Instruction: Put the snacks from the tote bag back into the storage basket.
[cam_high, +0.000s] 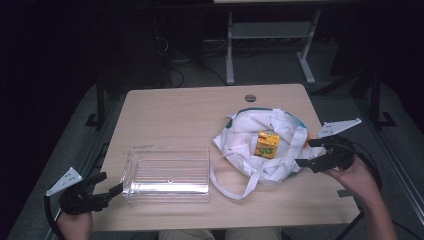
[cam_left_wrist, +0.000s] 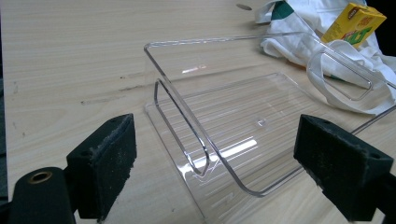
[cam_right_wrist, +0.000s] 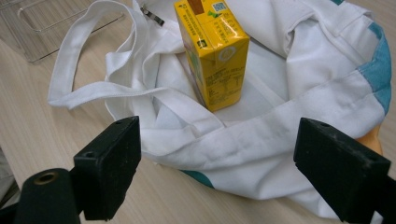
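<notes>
Both tongs gape empty: left tongs (cam_high: 112, 192) at the clear plastic tray's (cam_high: 167, 175) 9 o'clock edge, right tongs (cam_high: 306, 152) at 3 o'clock of the yellow juice carton (cam_high: 267, 144), upright in the white tote bag (cam_high: 240, 137). Likely next: closing on the carton.

Hidden, cropped, unreadable

High view: person cut at the bottom edge, forearms and knees alone inside; room behind the bench (cam_high: 180, 110) too dark to read. An orange thing (cam_high: 311, 135) peeks from under the white cloth bag (cam_high: 250, 127), mostly covered, identity unclear. Bag interior below the yellow carton (cam_high: 267, 144) hidden by folds. Right gripper view: carton top cut by the upper edge, small print illegible; bag cropped right. Left gripper view: clear tray (cam_left_wrist: 233, 121) near corner runs behind the right-hand pad of the left tongs (cam_left_wrist: 219, 170); carton partly cropped at the top.
</notes>
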